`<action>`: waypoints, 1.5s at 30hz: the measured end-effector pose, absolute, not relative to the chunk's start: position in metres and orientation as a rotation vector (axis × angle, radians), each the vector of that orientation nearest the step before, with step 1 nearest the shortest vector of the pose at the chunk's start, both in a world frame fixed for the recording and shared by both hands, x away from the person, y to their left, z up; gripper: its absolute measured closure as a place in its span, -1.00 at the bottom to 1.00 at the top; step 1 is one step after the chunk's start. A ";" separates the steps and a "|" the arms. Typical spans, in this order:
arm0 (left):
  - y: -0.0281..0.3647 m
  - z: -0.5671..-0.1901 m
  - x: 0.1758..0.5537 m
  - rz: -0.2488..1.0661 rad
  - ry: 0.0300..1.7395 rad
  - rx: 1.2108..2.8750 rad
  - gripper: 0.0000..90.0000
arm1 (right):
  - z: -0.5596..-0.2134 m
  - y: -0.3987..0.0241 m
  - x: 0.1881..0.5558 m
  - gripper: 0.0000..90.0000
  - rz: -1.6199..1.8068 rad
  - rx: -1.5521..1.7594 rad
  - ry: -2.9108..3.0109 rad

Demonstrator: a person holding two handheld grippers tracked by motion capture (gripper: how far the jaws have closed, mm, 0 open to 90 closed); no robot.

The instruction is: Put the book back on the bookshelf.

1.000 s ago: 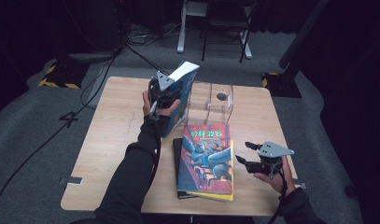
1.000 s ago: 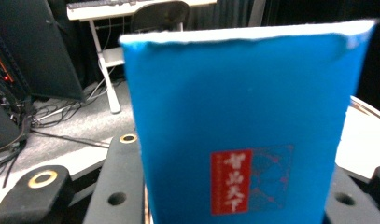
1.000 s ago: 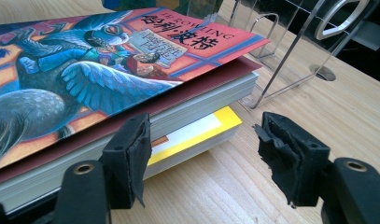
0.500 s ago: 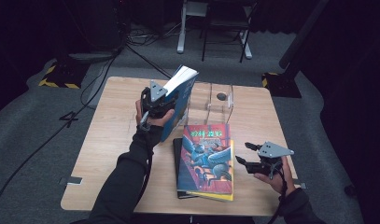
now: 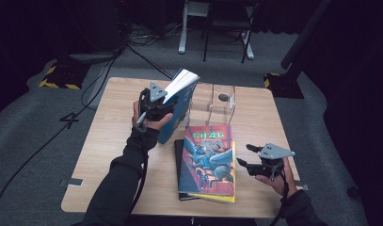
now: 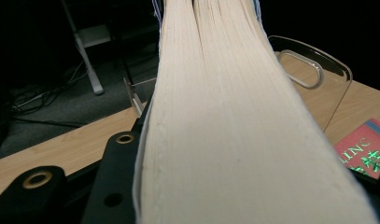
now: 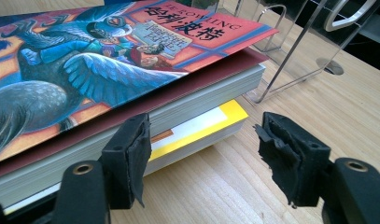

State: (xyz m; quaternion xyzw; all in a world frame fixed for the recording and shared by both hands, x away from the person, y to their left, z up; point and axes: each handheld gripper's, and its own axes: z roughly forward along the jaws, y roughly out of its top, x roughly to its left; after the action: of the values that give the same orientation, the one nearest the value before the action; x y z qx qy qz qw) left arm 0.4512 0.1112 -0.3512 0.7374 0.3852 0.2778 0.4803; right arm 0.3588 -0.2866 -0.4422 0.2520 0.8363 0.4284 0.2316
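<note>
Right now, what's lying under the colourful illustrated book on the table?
Under the illustrated book lies a yellow-covered book, its edge and corner sticking out, and a dark book pokes out on the other side. Their covers are hidden.

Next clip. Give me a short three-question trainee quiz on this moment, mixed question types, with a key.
1. True or false: the left gripper holds the blue book lifted off the table.
2. What lies nearest the right gripper? A) the stack of books B) the clear acrylic stand C) a mug
3. Fill in: the right gripper's fingers stand ____, with nothing between them.

Key:
1. True. The book's page edge runs up between the fingers in the left gripper view, and the high view shows the book tilted above the tabletop.
2. A.
3. Open.
</note>
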 end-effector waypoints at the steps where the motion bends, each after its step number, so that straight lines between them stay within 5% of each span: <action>1: 0.111 -0.349 0.451 0.675 0.933 1.805 0.26 | -0.442 -0.287 0.359 -0.22 1.182 0.695 2.299; 45: 0.062 -0.316 0.497 0.843 1.016 1.773 0.34 | -0.440 -0.285 0.357 -0.17 1.197 0.676 2.318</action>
State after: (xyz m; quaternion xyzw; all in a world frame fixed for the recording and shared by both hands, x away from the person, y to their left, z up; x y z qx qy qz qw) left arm 0.4967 0.0615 -0.3161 0.7168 0.4106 0.3409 0.4488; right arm 0.3568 -0.2851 -0.4398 0.2445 0.8388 0.4331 0.2217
